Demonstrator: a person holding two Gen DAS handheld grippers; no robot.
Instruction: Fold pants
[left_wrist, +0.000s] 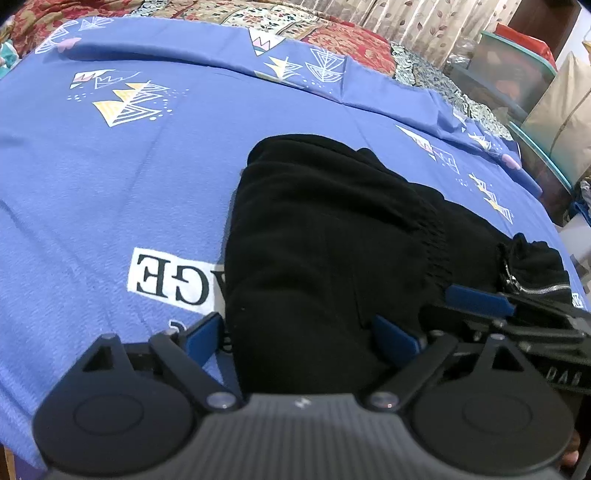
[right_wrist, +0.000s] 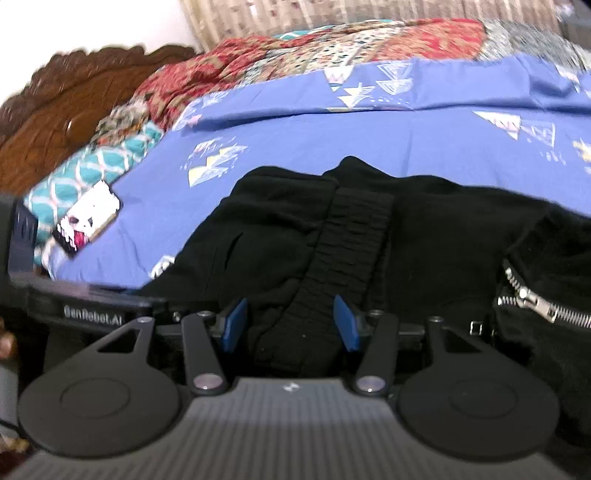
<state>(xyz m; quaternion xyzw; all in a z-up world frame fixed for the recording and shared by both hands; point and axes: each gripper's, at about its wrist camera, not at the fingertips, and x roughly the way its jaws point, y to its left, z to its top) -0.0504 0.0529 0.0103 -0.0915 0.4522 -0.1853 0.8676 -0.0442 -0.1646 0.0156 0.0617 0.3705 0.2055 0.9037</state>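
Note:
Black pants (left_wrist: 325, 236) lie folded on a blue printed bedsheet (left_wrist: 110, 192), the ribbed waistband (right_wrist: 351, 236) on top and a silver zipper (right_wrist: 535, 302) at the right. My left gripper (left_wrist: 301, 336) stands wide open low over the near end of the pants, with fabric between its blue pads but not pinched. My right gripper (right_wrist: 291, 325) is half spread, with the waistband lying between its pads; the cloth rests flat and is not lifted. One of the right gripper's blue fingers (left_wrist: 480, 300) shows just right of the left gripper.
A phone in a patterned case (right_wrist: 88, 218) lies on the sheet at the left beside a teal pillow (right_wrist: 99, 162). Behind are a carved wooden headboard (right_wrist: 55, 122) and a red floral quilt (right_wrist: 295, 48). Plastic storage boxes (left_wrist: 509, 74) stand past the bed's right edge.

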